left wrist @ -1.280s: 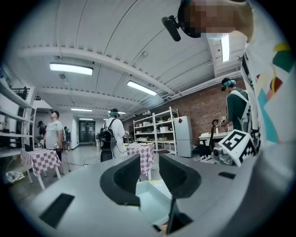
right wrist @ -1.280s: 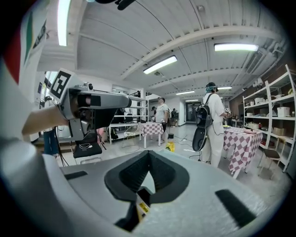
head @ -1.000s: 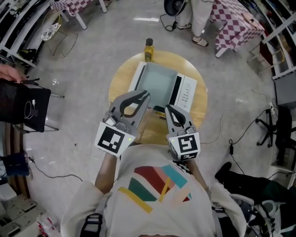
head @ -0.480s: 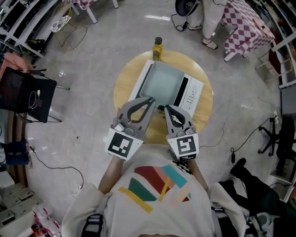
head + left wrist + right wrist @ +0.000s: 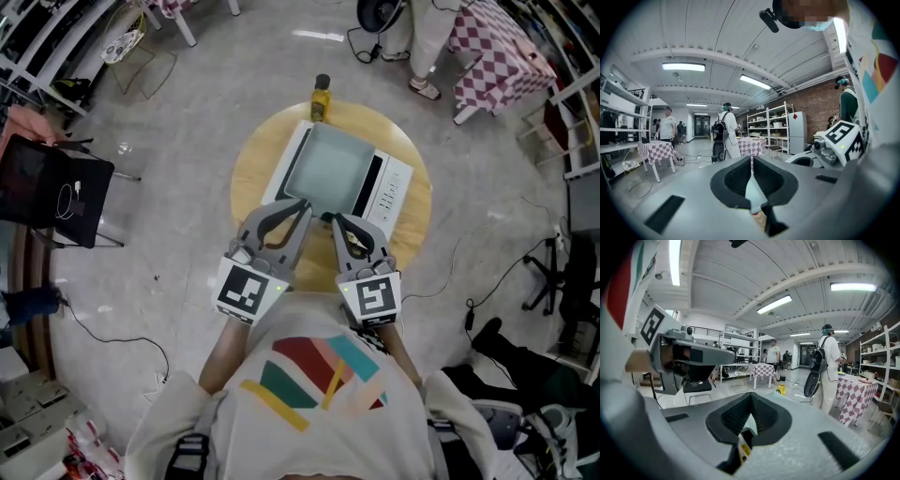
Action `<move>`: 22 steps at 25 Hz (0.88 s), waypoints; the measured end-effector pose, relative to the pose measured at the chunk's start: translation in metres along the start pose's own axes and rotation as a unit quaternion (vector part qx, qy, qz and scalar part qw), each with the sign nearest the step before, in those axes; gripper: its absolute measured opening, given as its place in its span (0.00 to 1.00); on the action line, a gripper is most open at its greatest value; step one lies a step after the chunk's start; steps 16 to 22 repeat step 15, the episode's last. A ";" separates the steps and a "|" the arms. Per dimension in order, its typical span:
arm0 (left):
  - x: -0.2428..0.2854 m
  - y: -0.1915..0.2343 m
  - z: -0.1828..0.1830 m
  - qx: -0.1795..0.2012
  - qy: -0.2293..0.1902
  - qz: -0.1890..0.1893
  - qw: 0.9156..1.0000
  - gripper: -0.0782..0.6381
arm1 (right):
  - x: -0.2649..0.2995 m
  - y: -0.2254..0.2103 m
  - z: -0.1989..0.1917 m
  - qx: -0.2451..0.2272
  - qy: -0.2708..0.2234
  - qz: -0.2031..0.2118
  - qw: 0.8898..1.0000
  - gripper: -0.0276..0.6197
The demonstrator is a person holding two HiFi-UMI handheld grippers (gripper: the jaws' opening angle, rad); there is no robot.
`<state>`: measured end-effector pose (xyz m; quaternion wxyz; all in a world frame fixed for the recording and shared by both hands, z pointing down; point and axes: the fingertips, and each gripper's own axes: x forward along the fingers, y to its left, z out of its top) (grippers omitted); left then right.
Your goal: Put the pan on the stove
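Lying just beyond closed jaws: stove (image 5: 390, 191)

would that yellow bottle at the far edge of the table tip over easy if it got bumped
Probably yes: the bottle looks tall and narrow. It stands upright right at the table's rim, so a knock could send it over the edge. Once down, its seemingly round body would likely roll.
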<state>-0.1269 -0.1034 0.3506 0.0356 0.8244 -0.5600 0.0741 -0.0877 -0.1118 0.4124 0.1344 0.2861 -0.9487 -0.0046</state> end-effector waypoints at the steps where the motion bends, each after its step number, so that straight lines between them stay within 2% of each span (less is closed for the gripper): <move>1: -0.001 -0.001 0.000 -0.004 0.000 -0.002 1.000 0.13 | 0.000 0.000 0.000 0.000 -0.001 -0.001 1.000 0.04; 4: 0.000 -0.002 -0.001 -0.003 -0.010 -0.009 1.000 0.13 | -0.002 0.000 0.000 -0.001 -0.001 -0.002 1.000 0.04; 10: 0.003 -0.009 0.000 -0.004 0.001 -0.016 1.000 0.13 | -0.005 -0.004 -0.001 0.000 -0.001 -0.004 1.000 0.04; 15: -0.013 -0.005 -0.004 0.003 -0.007 -0.013 1.000 0.13 | -0.008 0.012 0.001 0.005 -0.001 -0.005 1.000 0.04; 22: -0.013 -0.005 -0.004 0.003 -0.007 -0.013 1.000 0.13 | -0.008 0.012 0.001 0.005 -0.001 -0.005 1.000 0.04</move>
